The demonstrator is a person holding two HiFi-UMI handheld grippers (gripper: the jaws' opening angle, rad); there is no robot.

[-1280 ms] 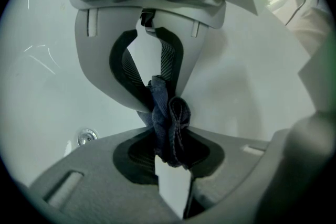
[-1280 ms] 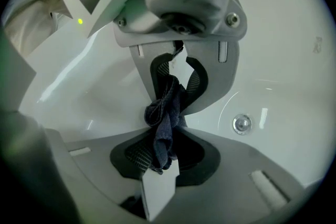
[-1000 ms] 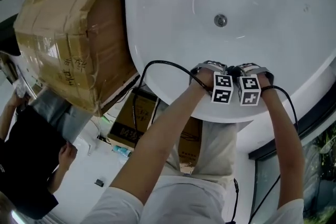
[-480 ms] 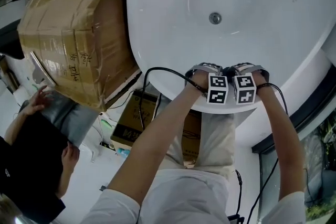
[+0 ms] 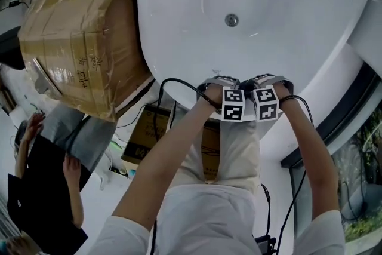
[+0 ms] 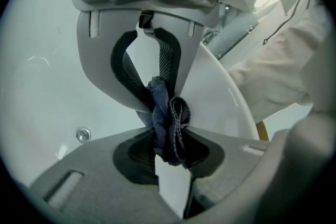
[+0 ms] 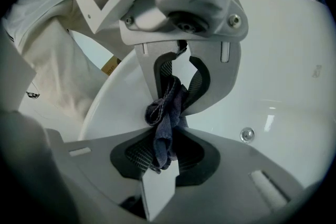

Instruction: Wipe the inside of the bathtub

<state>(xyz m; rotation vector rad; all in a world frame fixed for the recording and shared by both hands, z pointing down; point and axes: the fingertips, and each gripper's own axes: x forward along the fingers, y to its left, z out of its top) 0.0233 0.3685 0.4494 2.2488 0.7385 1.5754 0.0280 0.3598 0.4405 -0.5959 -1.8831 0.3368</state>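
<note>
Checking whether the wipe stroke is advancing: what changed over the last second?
The left gripper and right gripper, side by side, drew back towards the near rim of the bathtub, a little farther from the drain. Nothing was taken or released: each stays shut on the dark blue cloth. The cardboard box beside the tub has not moved.

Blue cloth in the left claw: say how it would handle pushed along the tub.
Probably floppy: the cloth bunches in folds where the left claw pinches it. Likely light: its loose end barely sags. It should glide over the glossy bathtub.
</note>
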